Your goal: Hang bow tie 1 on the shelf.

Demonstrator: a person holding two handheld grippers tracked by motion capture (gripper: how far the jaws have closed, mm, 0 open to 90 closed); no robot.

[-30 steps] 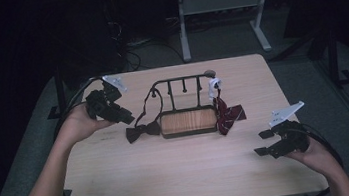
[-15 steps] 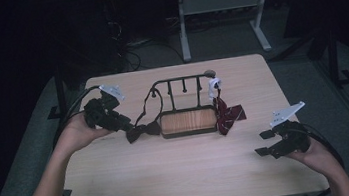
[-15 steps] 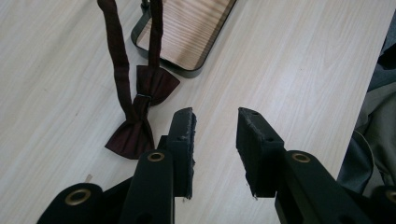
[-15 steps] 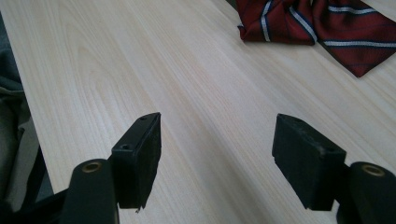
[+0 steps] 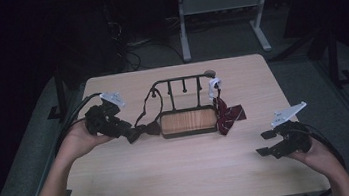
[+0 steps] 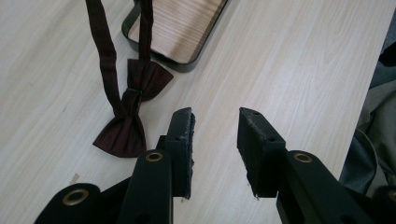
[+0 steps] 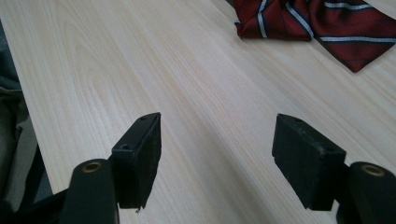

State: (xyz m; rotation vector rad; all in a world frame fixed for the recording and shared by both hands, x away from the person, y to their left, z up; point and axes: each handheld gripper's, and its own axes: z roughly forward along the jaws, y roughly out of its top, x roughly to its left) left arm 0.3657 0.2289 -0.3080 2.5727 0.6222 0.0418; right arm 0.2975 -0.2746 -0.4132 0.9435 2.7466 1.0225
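Your left gripper (image 5: pixel 131 134) sat at the left side of the table (image 5: pixel 172 179), jaws a little way apart after just opening some more, and nothing was between them; in the left gripper view its fingertips (image 6: pixel 184 123) hung over bare wood just right of the dark bow tie (image 6: pixel 128 119). That bow tie lay flat just left of the wooden tray (image 5: pixel 188 121), with its strap running up to the black rack (image 5: pixel 181 84) behind the tray. Biggest risk I'd call from there: if you'd closed on one wing and pulled, the strap looked like it could tug the rack or drag the tray along with it, and a low approach could scrape the jaws on the tabletop and only pinch a corner of fabric. Over to the right, the striped red tie (image 5: pixel 227 116) was draped off the rack's right end and bunched against the tray, so any shove on the rack would've shifted that too. Your right gripper (image 5: pixel 273 141) rested near the right front edge with jaws wide and empty, well apart from everything. Plenty of open table in front of the tray; the left edge was close behind your left hand (image 5: pixel 79 140), so not much room to back out that way.
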